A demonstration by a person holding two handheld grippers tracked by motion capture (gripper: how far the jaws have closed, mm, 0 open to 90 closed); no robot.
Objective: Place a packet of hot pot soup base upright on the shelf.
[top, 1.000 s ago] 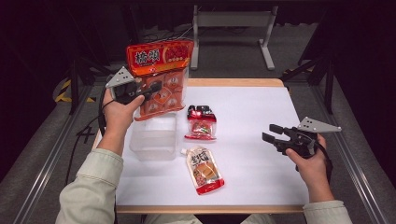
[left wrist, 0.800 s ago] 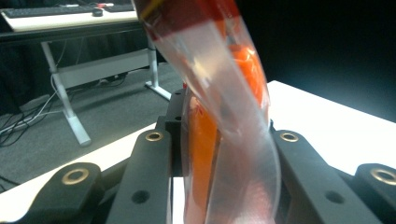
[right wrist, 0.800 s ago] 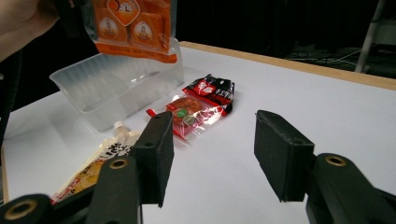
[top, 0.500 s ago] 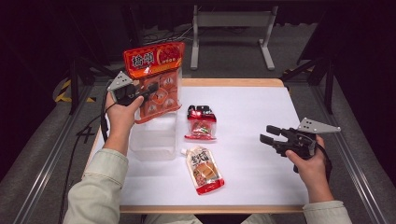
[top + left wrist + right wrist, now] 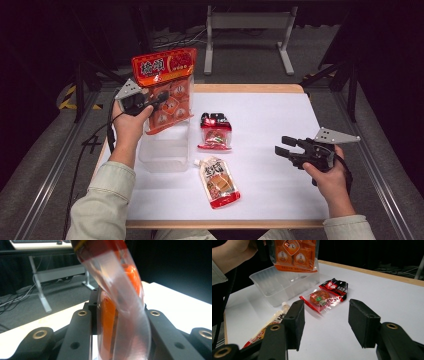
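Holding the big orange snack bag aloft, your left tongs are clamped on its clear lower half, with the bag hanging above the clear plastic bin at the table's left side. That slick film could slip from the pinch, or the bag's bottom edge could catch the bin's rim and tip it. Further right lie a small red-and-black packet and a spouted pouch. Your right tongs hover with jaws apart, holding nothing.
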